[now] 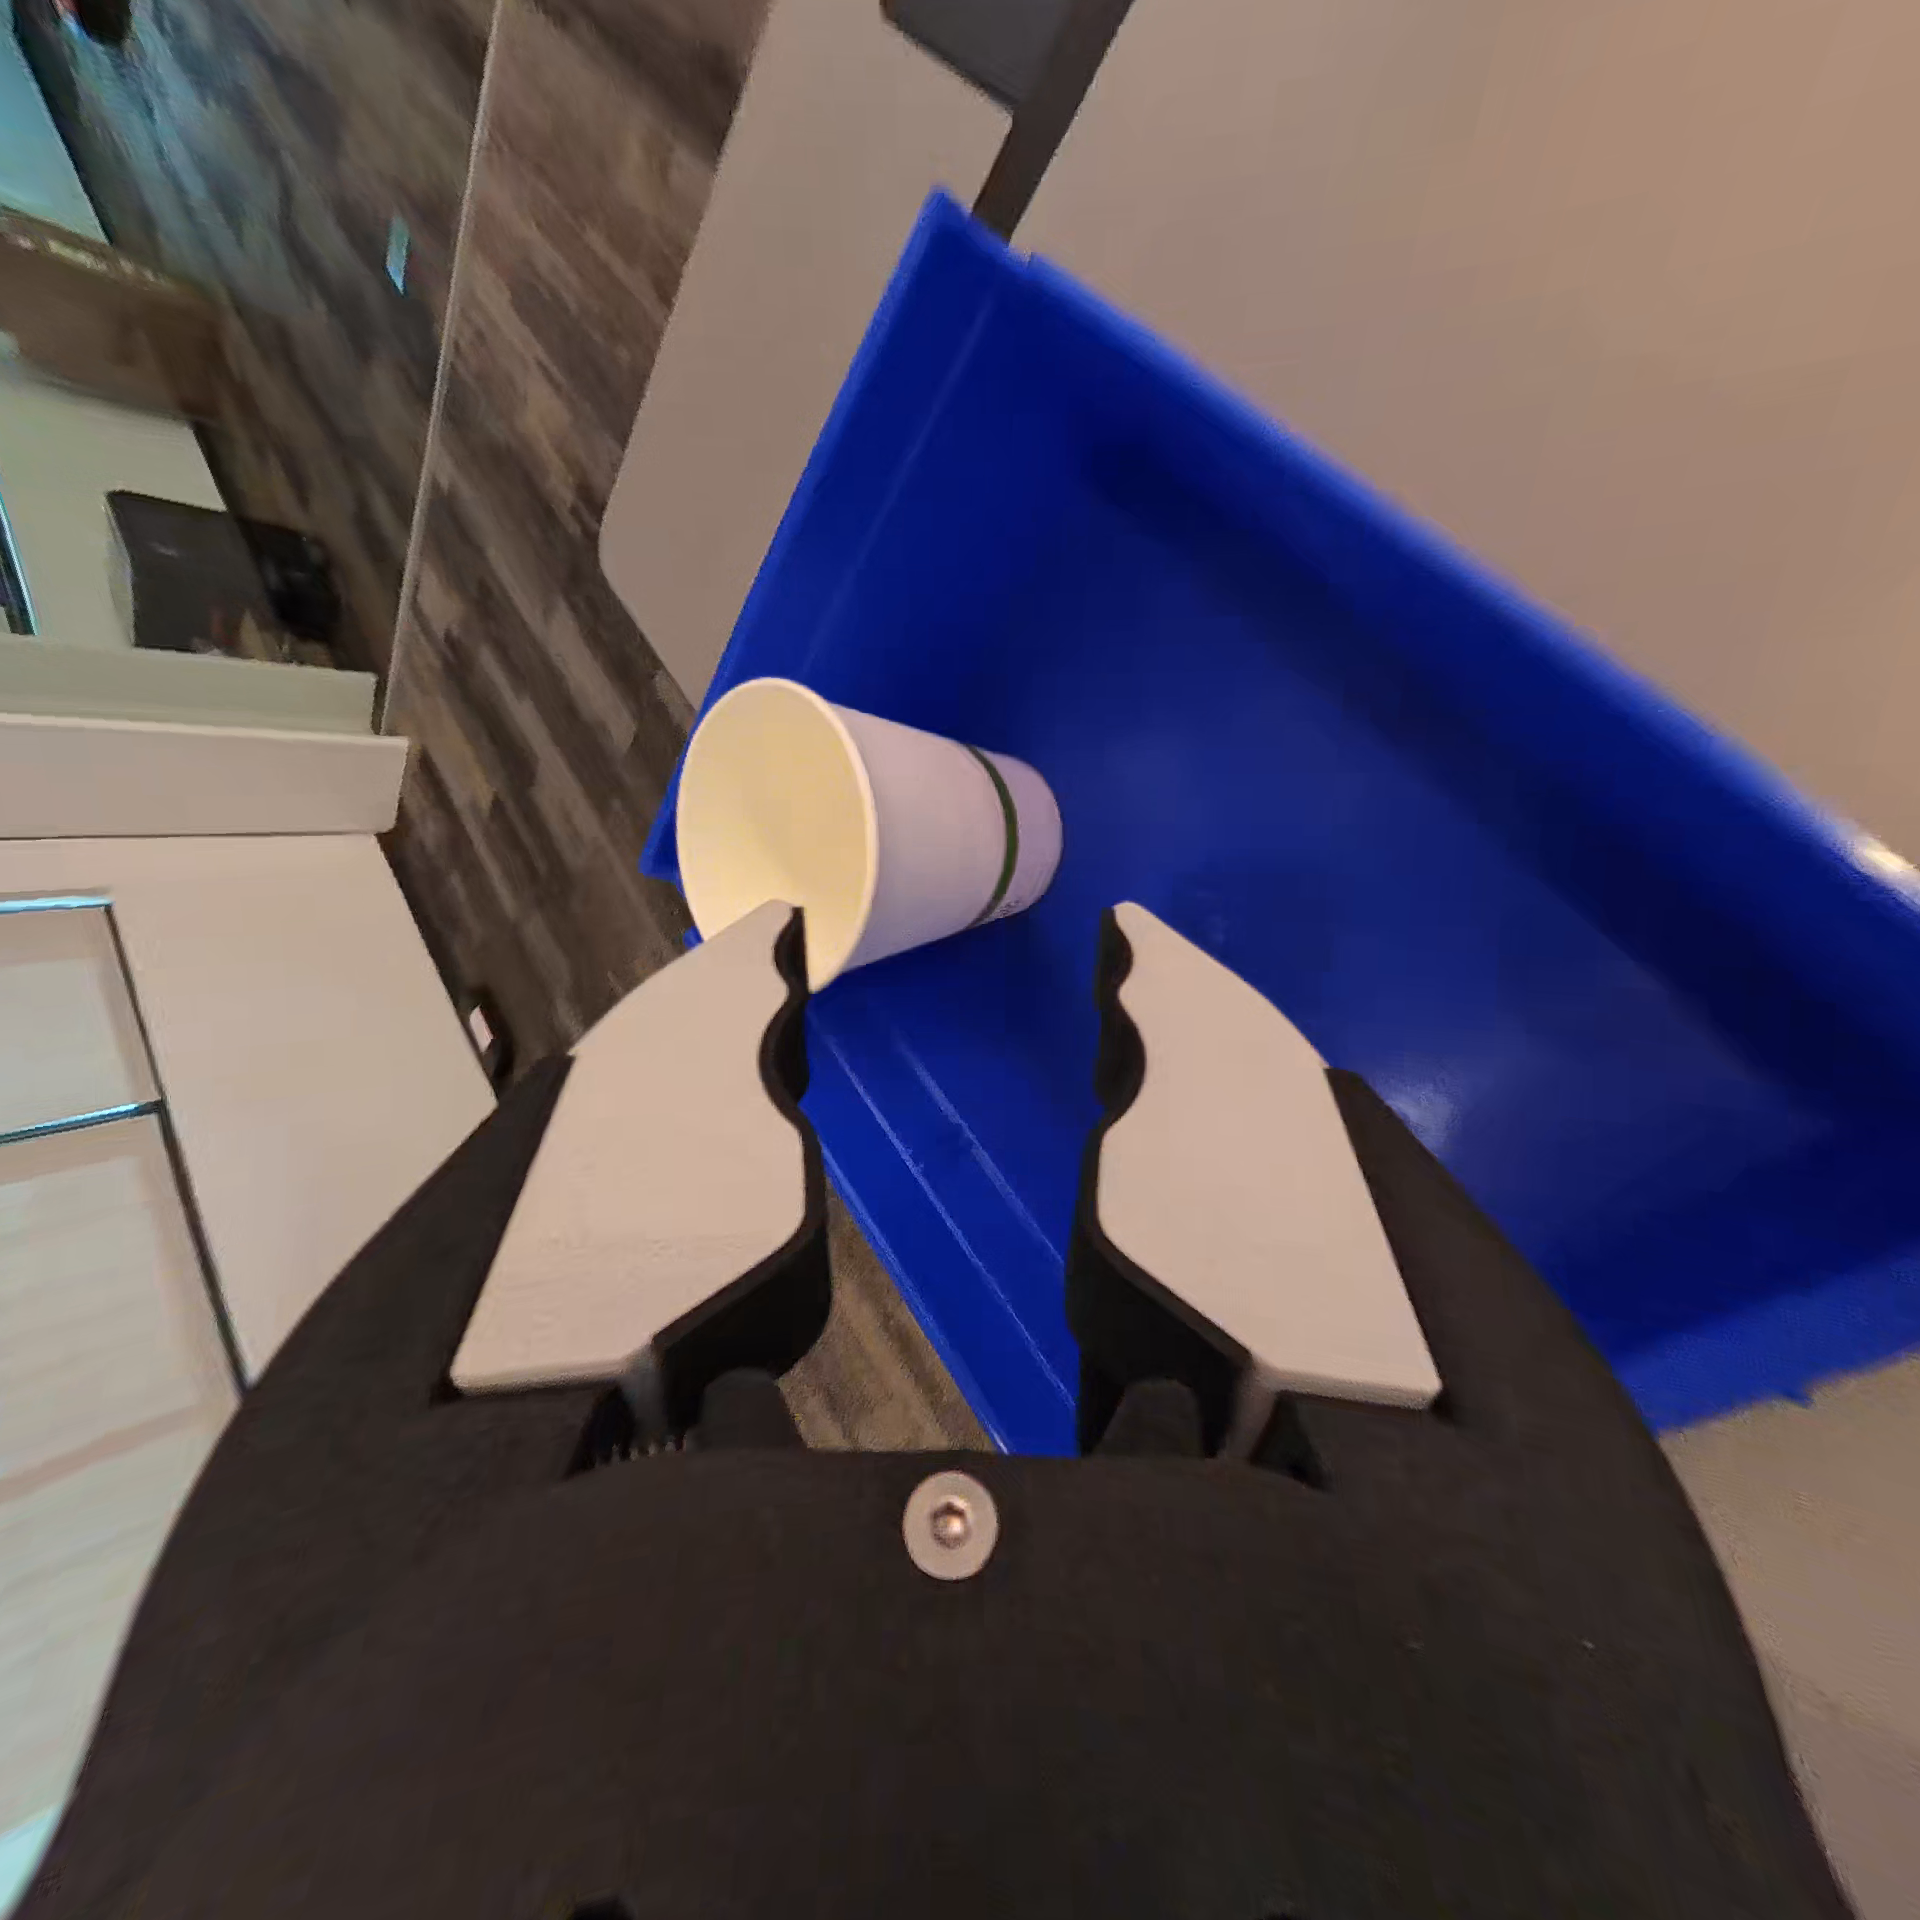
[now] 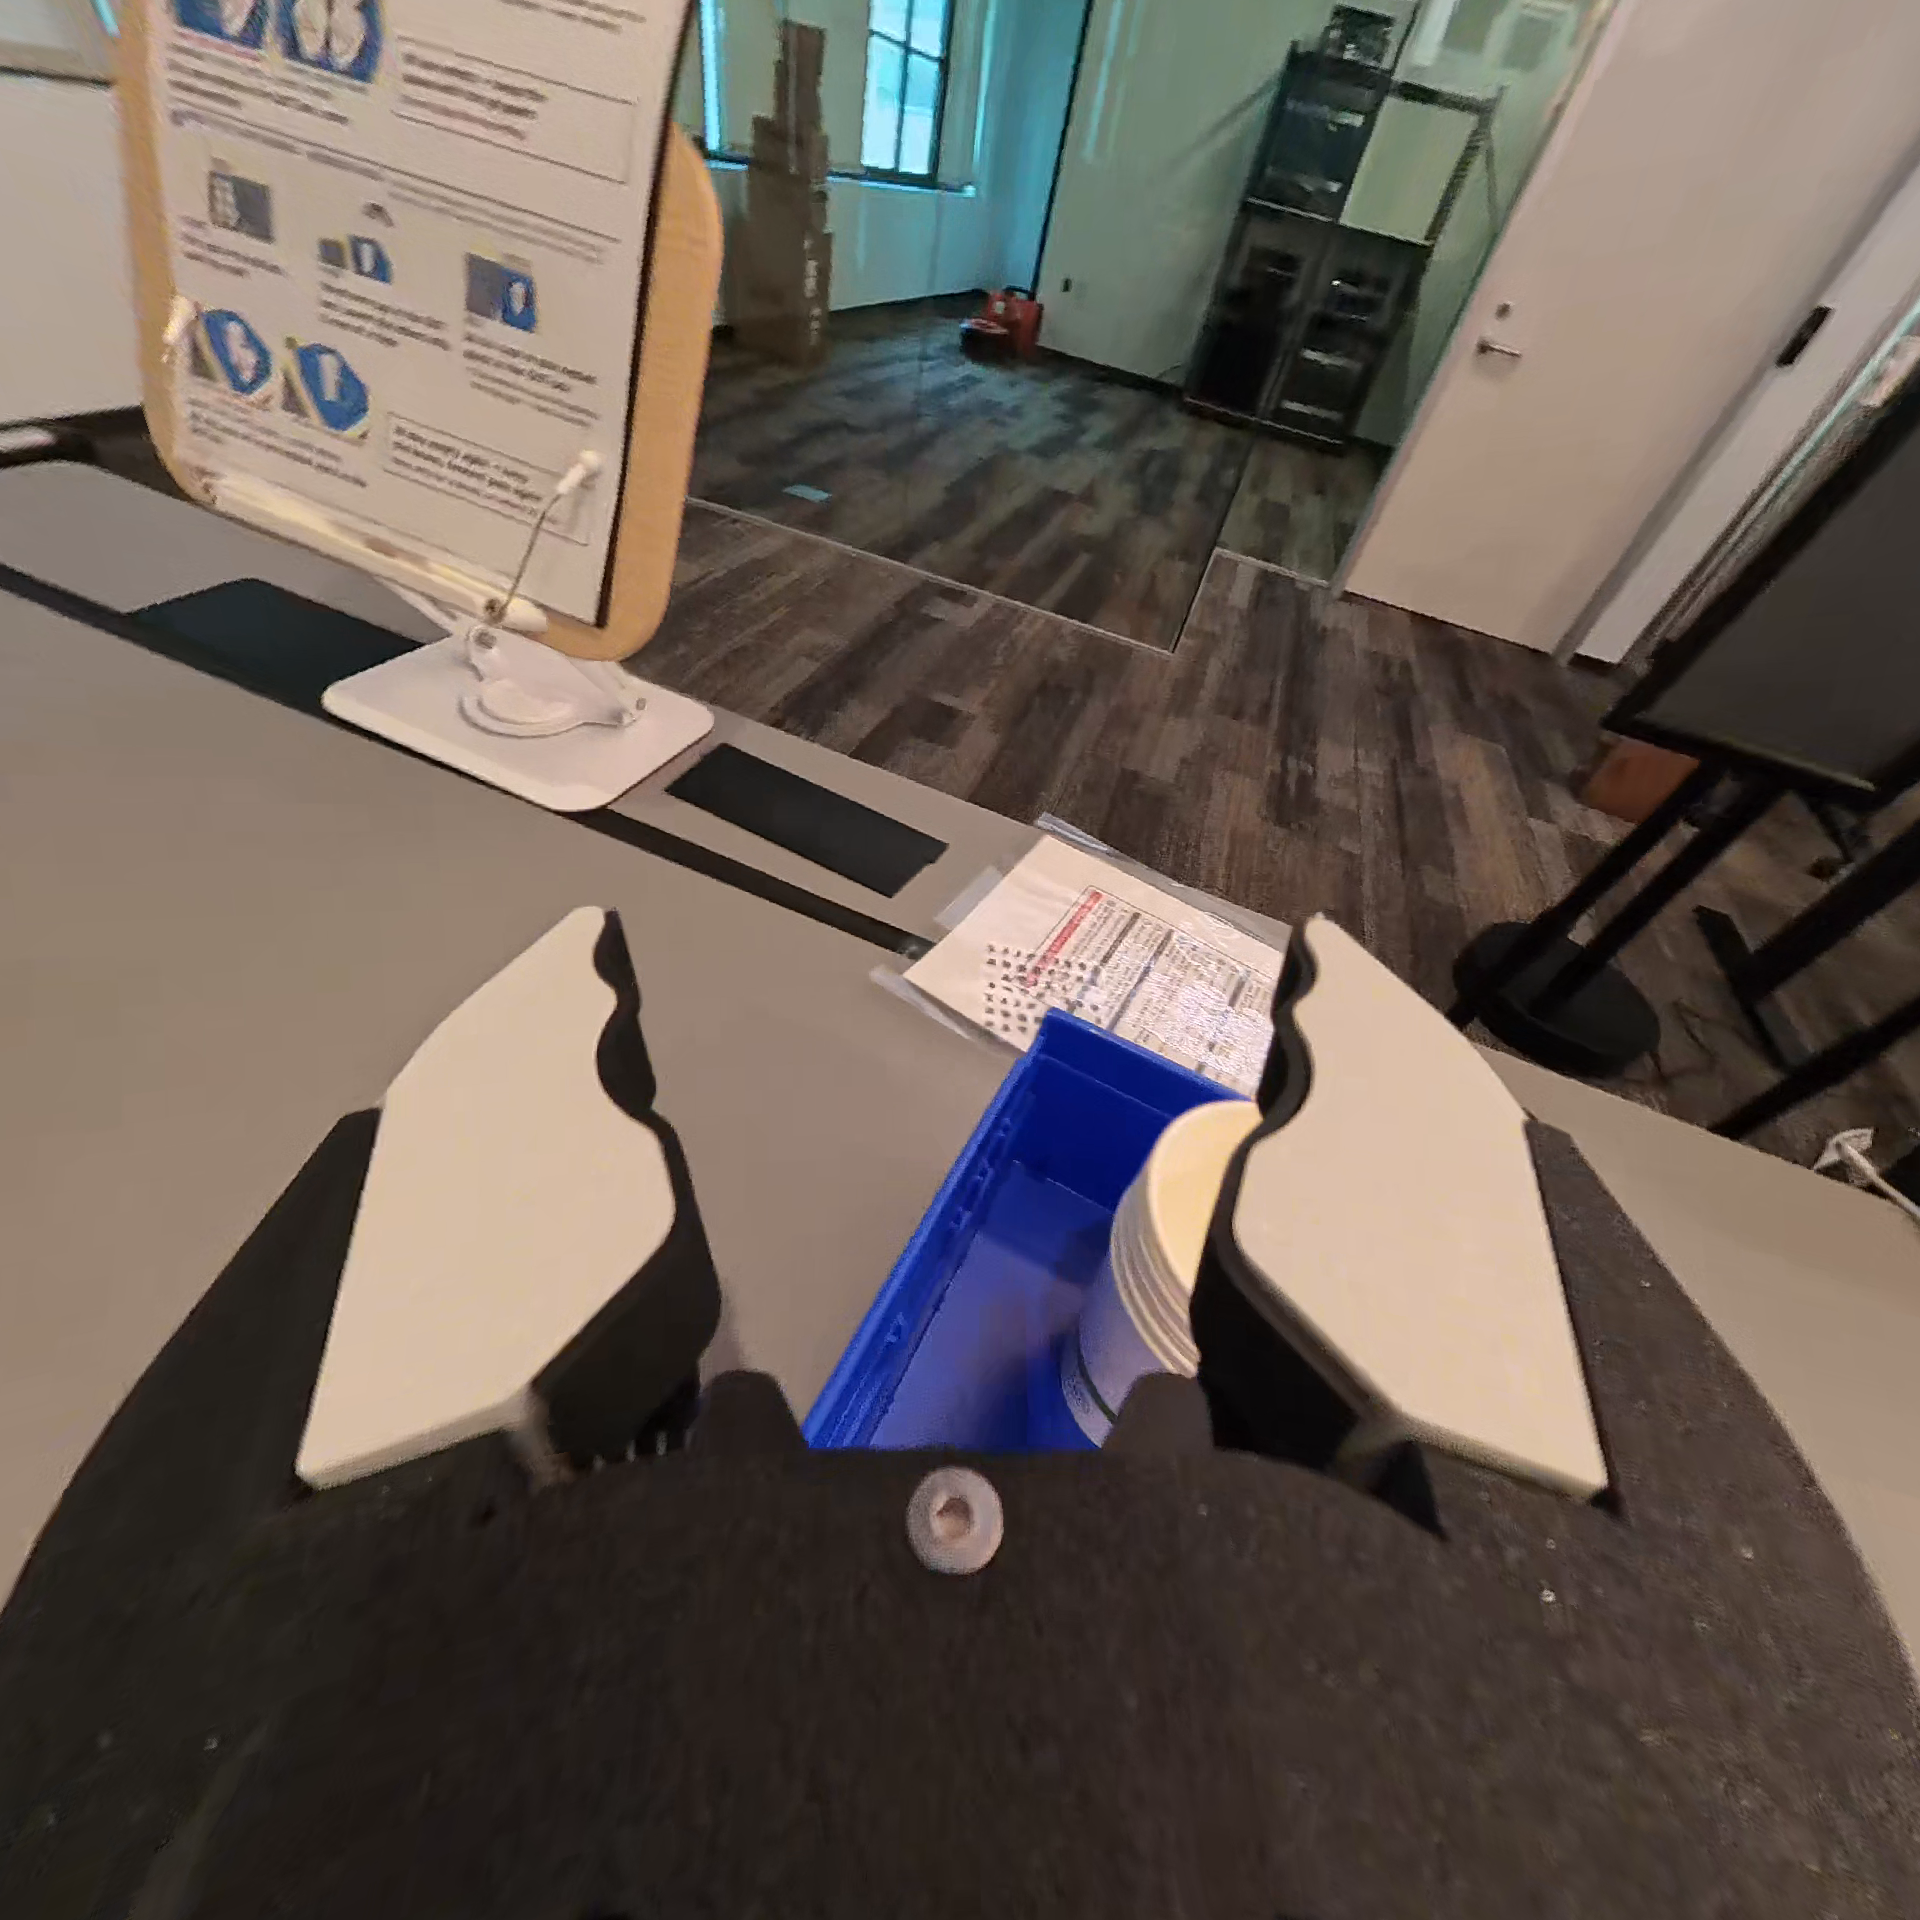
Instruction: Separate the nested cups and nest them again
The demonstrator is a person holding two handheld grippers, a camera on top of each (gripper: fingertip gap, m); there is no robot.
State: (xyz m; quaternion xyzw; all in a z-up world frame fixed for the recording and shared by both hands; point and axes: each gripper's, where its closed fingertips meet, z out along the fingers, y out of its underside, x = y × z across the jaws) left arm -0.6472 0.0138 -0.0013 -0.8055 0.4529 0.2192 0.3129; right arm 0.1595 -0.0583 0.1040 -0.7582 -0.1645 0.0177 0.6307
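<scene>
One green-banded cup (image 1: pixel 914 831), blue bin (image 1: pixel 1351 727)

At centre frame we see our left claw (image 1: pixel 951 914) spread wide, one fingertip (image 1: pixel 764 925) touching the rim of a white paper cup (image 1: pixel 894 831) over a blue bin (image 1: pixel 1351 831).

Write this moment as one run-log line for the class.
left gripper: open, finger at cup rim | right gripper: open, beside nested cups | cups over blue bin | stage: separating
</scene>
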